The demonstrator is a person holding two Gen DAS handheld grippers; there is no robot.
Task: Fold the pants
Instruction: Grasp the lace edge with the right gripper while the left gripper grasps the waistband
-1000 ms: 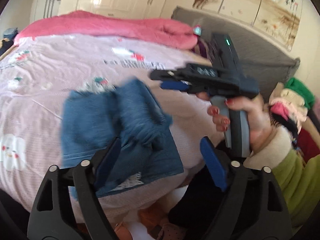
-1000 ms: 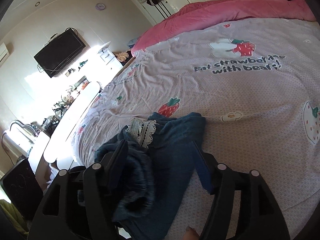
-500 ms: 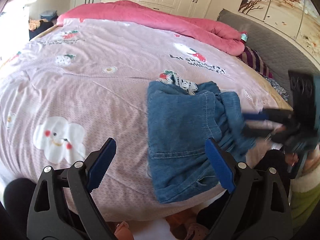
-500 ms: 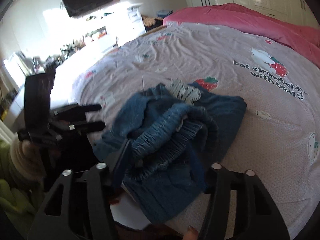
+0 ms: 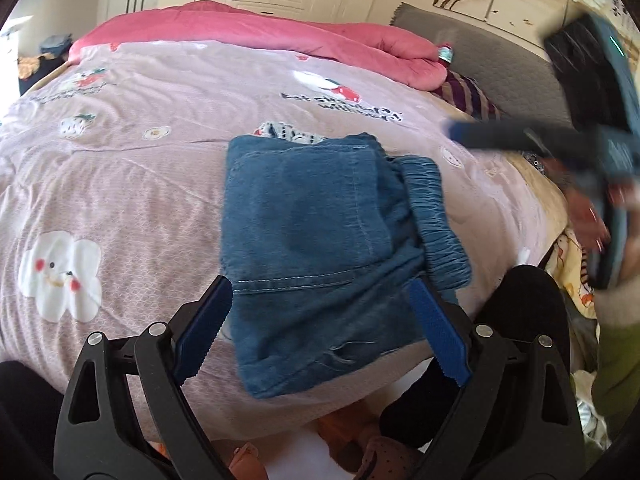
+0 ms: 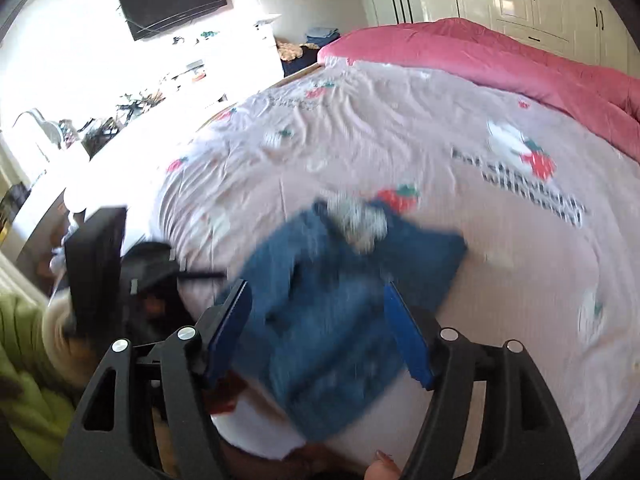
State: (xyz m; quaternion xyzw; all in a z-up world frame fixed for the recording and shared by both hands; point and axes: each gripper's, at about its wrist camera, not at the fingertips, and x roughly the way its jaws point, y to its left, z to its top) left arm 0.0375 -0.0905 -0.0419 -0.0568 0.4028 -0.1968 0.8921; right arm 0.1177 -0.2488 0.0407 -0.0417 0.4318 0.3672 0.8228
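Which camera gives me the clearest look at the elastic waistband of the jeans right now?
The left wrist view: the gathered elastic waistband lies sharp and unobstructed along the right side of the folded jeans. The right wrist view is motion-blurred; there the jeans are only a blue mass and no waistband can be made out.

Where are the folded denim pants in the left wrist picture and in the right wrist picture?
Left wrist view: the denim pants lie centre, on the near edge of the bed.
Right wrist view: the denim pants sit lower centre, blurred.
Shared landmark: the pink quilt along the bed's far side.
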